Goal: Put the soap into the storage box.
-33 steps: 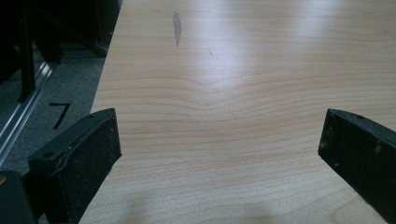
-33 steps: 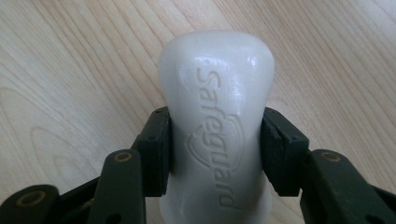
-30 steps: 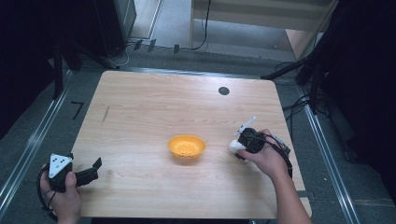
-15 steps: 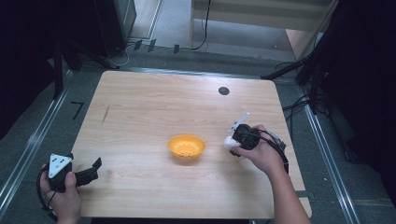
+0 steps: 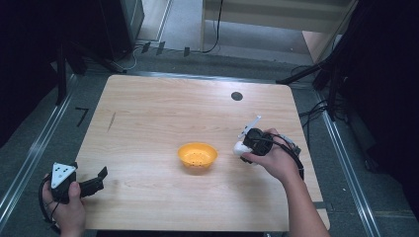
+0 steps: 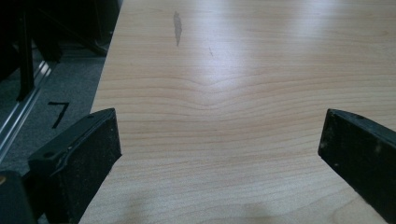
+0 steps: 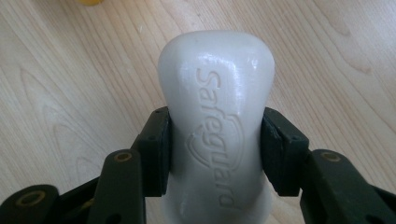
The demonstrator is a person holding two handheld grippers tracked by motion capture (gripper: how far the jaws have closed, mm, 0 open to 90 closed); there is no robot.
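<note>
My two handheld tongs, black-bodied.
The left tongs (image 5: 101, 177) carry a grey three-cornered plate; black cable loops trail from both; brass-coloured screws dot the right tongs' (image 7: 215, 154) matte jaws.

Pale wood tabletop (image 5: 148, 118); orange bowl (image 5: 197, 155) near centre, dark round hole (image 5: 236, 96) toward one o'clock, grey smudge (image 5: 112, 121) toward ten.

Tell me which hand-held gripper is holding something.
The right hand-held gripper: its jaws clamp a white Safeguard soap bar. The left hand-held gripper is open over bare table.
</note>
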